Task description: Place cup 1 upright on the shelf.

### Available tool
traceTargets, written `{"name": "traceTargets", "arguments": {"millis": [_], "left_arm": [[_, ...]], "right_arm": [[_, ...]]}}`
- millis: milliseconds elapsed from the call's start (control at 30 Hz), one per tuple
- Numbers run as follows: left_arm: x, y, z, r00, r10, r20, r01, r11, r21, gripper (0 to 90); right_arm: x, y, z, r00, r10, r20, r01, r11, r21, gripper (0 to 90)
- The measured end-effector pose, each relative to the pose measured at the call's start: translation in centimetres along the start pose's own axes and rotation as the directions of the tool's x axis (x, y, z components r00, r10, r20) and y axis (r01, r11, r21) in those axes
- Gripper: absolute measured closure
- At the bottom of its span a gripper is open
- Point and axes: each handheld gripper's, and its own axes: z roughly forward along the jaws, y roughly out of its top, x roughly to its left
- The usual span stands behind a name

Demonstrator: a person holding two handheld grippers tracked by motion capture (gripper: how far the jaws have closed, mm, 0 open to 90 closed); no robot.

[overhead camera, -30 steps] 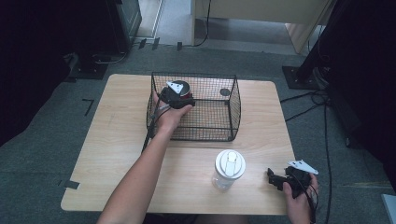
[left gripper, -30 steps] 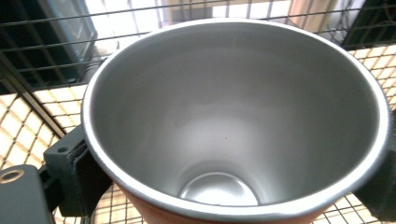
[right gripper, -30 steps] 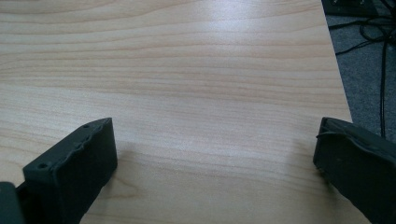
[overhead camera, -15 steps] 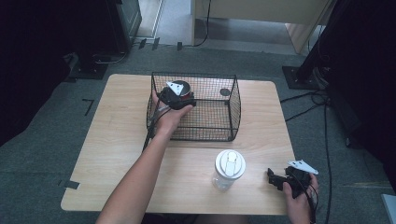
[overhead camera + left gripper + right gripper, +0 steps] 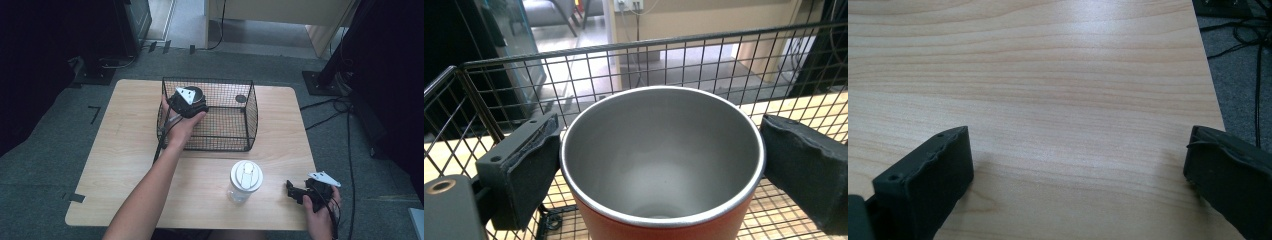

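Observation:
A red mug with a steel inside (image 5: 659,165) stands upright between the jaws of my left gripper (image 5: 660,172), whose black pads press its two sides just under the rim. In the high view the left gripper (image 5: 187,101) holds the mug (image 5: 193,93) within the far left corner of a black wire basket (image 5: 251,107). Basket mesh (image 5: 634,47) rises right behind the mug. My right gripper (image 5: 296,190) rests at the table's near right corner, and its jaws (image 5: 1078,165) stand wide open over bare wood.
A clear tumbler with a white lid (image 5: 246,178) stands on the wooden table (image 5: 125,150) in front of the basket, left of the right gripper. A small dark round object (image 5: 240,99) lies in the basket's far right part. Cables (image 5: 350,130) trail on the floor at right.

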Motion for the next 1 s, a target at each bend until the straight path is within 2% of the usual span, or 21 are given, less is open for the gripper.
{"name": "traceTargets", "arguments": {"millis": [267, 367, 600, 767, 933, 1000], "left_arm": [[0.3, 0.7, -0.7, 0.9996, -0.024, 0.013, 0.025, 0.9993, -0.028, 3.7], [0.4, 1.1, -1.0, 0.9982, -0.053, 0.027, 0.054, 0.9974, -0.047, 3.7], [0.2, 1.7, -1.8, 0.9974, -0.056, 0.046, 0.059, 0.9959, -0.069, 3.7], [0.4, 3.0, -3.0, 0.9958, -0.077, 0.049, 0.081, 0.9918, -0.099, 3.7], [0.7, 3.8, -4.1, 0.9960, -0.070, 0.056, 0.075, 0.9913, -0.108, 3.7], [1.0, 4.1, -4.7, 0.9967, -0.069, 0.044, 0.073, 0.9926, -0.098, 1.7]], "right_arm": [[0.0, 0.0, 0.0, 1.0000, 0.000, 0.000, 0.000, 1.000, 0.000, 0.0], [0.0, 0.0, 0.0, 1.0000, 0.000, 0.000, 0.000, 1.000, 0.000, 0.0], [0.0, 0.0, 0.0, 1.0000, 0.000, 0.000, 0.000, 1.000, 0.000, 0.0], [-0.1, 0.1, 0.0, 1.0000, 0.001, 0.000, -0.001, 1.000, 0.004, 0.0], [0.0, 0.1, 0.0, 1.0000, 0.002, 0.000, -0.002, 1.000, 0.004, 0.0], [0.0, 0.1, 0.0, 1.0000, 0.001, 0.000, -0.001, 1.000, 0.004, 0.0]]}}
